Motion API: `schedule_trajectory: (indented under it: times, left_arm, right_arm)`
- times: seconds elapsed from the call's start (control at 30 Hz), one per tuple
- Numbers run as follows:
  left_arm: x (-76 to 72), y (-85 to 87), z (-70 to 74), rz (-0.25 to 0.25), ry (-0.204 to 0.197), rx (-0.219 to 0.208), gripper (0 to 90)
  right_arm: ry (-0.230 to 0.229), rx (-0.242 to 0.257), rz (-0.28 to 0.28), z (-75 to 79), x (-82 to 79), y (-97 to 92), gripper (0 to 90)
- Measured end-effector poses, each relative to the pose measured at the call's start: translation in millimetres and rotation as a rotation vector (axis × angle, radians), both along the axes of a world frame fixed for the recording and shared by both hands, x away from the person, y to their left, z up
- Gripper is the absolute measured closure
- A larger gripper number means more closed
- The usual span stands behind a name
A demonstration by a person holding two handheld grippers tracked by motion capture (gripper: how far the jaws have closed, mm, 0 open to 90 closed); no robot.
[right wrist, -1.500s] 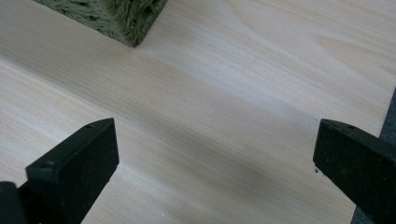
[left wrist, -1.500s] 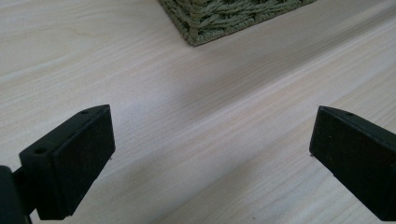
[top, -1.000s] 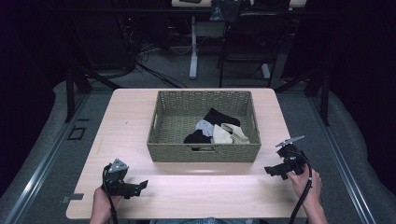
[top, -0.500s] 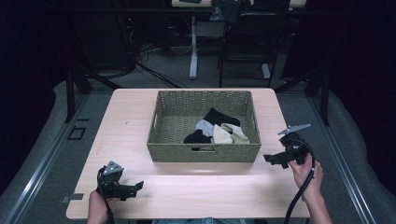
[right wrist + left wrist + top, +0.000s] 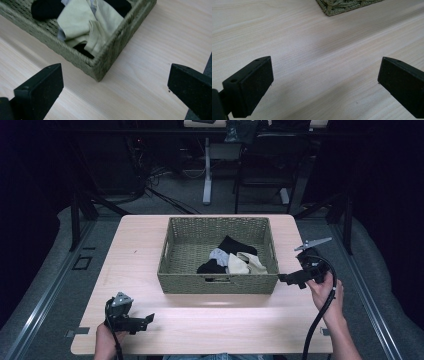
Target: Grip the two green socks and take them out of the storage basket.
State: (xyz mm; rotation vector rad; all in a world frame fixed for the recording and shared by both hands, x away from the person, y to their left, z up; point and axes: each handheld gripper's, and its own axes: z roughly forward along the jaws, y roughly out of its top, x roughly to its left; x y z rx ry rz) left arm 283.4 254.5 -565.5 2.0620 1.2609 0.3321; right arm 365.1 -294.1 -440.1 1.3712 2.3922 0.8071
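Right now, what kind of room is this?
Probably a lab or workshop set up for recording. A person's hands hold the left gripper and right gripper over a wooden table with a woven basket of clothes, and cables lie behind.

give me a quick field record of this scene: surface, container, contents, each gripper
surface: light wooden table
container: woven basket, middle of the table
contents: black, grey and cream cloth pieces piled in the basket's right half
left gripper: open, holding nothing, low over the table's near left part
right gripper: open, holding nothing, beside the basket's near right corner, pointing at it
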Motion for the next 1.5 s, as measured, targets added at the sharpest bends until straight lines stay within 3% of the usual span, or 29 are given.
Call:
schedule_trajectory:
  times: [0.3,0.6,0.73,0.83,0.97,1.07,1.2,1.23,1.43,1.5]
  left_arm:
    - [3.1,-8.9,3.0,-0.044,-0.017,-0.001,0.2]
    - [8.1,-14.4,3.2,-0.081,-0.021,-0.002,0.2]
    - [7.2,-14.7,3.1,-0.07,-0.031,0.0,0.2]
    - [7.3,-12.6,2.8,-0.071,-0.017,-0.008,0.2]
    - [5.8,-11.5,3.8,-0.067,-0.021,-0.01,0.2]
    - [6.2,-11.5,3.3,-0.068,-0.016,-0.008,0.2]
    - [6.0,-11.3,3.3,-0.063,-0.018,-0.007,0.2]
    - [5.6,-10.5,3.4,-0.063,-0.019,-0.007,0.2]
    - [5.1,-10.2,3.3,-0.058,-0.016,-0.007,0.2]
    - [5.0,-10.1,3.5,-0.058,-0.016,-0.006,0.2]
  right_arm:
    - [-0.006,0.008,0.026,28.9,18.4,19.5,0.0]
    - [0.023,-0.033,0.047,37.7,40.8,39.0,0.0]
    - [0.035,-0.041,0.068,38.0,53.6,55.1,0.0]
    - [0.05,-0.051,0.078,38.0,62.5,62.9,0.0]
    - [0.09,-0.063,0.088,33.0,81.9,75.2,0.0]
    - [0.098,-0.077,0.087,29.9,87.4,78.7,0.0]
    - [0.144,-0.068,0.077,18.5,101.0,85.2,0.0]
    - [0.173,-0.079,0.086,12.5,108.6,87.2,0.0]
    - [0.197,-0.078,0.067,2.1,118.8,93.7,0.0]
    - [0.212,-0.087,0.064,-3.9,123.8,98.2,4.1]
